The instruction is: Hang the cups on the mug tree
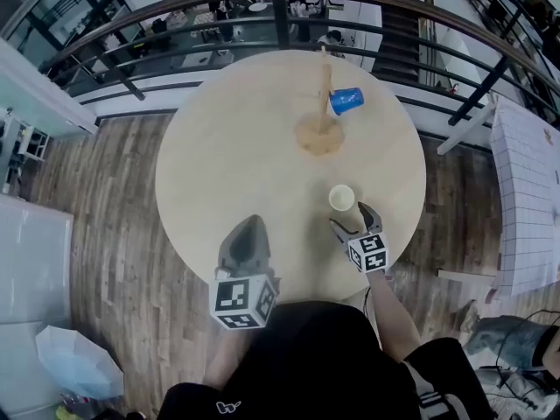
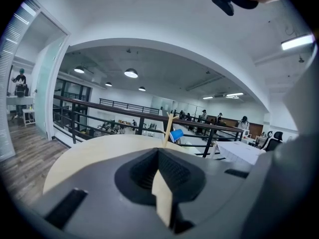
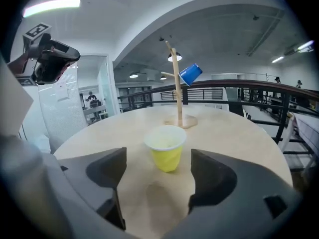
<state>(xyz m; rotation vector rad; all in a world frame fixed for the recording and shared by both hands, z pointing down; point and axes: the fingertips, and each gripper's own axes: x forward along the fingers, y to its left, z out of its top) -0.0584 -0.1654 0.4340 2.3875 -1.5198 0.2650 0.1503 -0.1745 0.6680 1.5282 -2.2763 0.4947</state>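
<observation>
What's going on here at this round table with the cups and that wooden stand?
A person is hanging cups on a mug tree with two hand-held grippers. A blue cup already hangs on one of its pegs. A yellow cup stands upright on the table, just ahead of the right gripper, whose jaws are open and not touching it. The left gripper is shut and empty, nearer the person.

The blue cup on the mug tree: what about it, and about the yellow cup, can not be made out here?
- Blue cup: the peg of the mug tree that carries it is hidden inside the cup, all views.
- Yellow cup: far side hidden by its own wall, right gripper view; head view shows only its rim.
</observation>
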